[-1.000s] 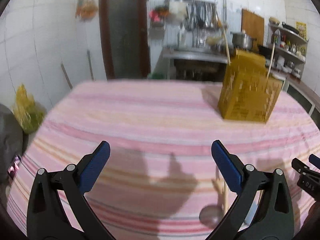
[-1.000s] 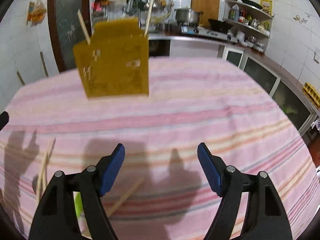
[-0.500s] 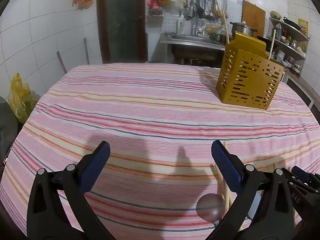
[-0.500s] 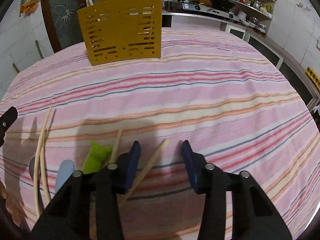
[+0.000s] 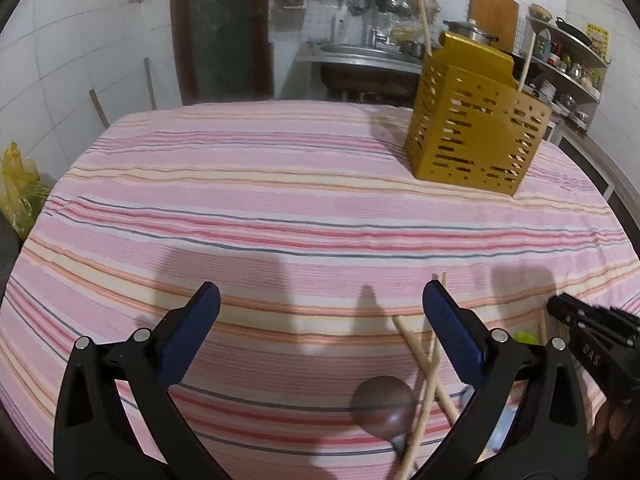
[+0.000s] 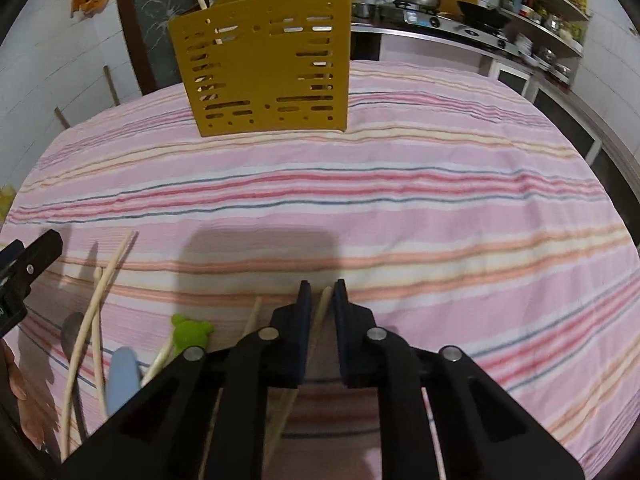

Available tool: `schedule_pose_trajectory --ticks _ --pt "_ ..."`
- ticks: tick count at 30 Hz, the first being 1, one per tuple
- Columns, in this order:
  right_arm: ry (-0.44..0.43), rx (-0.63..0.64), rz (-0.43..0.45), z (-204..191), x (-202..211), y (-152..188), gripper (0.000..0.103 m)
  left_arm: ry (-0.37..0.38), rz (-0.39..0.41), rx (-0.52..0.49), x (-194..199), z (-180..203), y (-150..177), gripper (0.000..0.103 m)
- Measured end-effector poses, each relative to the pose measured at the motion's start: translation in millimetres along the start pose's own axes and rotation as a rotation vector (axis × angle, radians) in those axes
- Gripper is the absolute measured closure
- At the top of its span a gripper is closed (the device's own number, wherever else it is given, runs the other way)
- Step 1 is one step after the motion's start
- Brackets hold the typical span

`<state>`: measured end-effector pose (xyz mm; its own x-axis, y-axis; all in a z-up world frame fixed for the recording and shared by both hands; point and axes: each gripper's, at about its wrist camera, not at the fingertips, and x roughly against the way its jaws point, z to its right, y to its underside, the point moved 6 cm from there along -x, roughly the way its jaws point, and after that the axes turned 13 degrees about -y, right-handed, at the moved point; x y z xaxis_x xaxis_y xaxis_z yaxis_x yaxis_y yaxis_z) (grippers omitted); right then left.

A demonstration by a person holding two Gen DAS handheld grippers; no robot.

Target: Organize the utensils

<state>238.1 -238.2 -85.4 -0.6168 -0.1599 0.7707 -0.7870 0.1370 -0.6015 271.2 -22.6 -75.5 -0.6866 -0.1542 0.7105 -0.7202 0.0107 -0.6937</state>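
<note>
Right gripper (image 6: 322,294): the jaws, wide apart a second ago and half-closed half a second ago, are now narrowed to a thin gap around one chopstick (image 6: 320,320). Contact looks made, though I cannot confirm a firm pinch, since the stick's lower length is hidden under the gripper body. Judgement: the grasp step is essentially done; lift and transfer to the caddy (image 6: 264,68) is next. The caddy stands well ahead of this gripper, slightly to its left, on the striped cloth (image 6: 440,200).

Left gripper (image 5: 320,312): jaws wide, holding nothing, hovering over the cloth with the loose utensils just beside its right finger.

Count (right view unless noted):
- Chopsticks already standing in the caddy: 2.
- Chopsticks on the cloth: 1 between the jaws, a crossed pair (image 6: 94,312) far left, and at least 1 more close left of the jaws; total about 4 to 5 (overlap makes this uncertain).
- Green-handled utensil (image 6: 190,330): 1.
- Pale blue utensil (image 6: 122,380): 1.
- Metal spoon (image 5: 382,404) (left view): 1.
</note>
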Motion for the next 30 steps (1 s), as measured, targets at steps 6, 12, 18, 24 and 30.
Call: schedule_pose_trajectory --ticks 6,12,18,24,30 --pt "-0.017 0.038 -0.015 5.6 -4.1 -8.9 0.094 0.018 -0.018 -0.042 -4.6 15.2 5.2 0.005" --pt "-0.033 0.029 0.002 5.8 -2.5 -5.9 0.094 0.053 -0.026 -0.109 -2.5 31.8 11.0 0.012" --pt "-0.044 0.010 0.007 9.4 1.0 -3.9 0.094 0.070 -0.040 -0.163 -5.7 46.5 14.3 0.021" --pt "-0.053 -0.017 0.006 13.5 1.6 -2.1 0.094 0.080 -0.086 -0.211 -16.6 62.9 14.8 0.035" --pt "-0.018 0.000 0.008 9.4 2.1 -1.7 0.094 0.094 -0.111 -0.230 -21.2 70.7 13.6 0.048"
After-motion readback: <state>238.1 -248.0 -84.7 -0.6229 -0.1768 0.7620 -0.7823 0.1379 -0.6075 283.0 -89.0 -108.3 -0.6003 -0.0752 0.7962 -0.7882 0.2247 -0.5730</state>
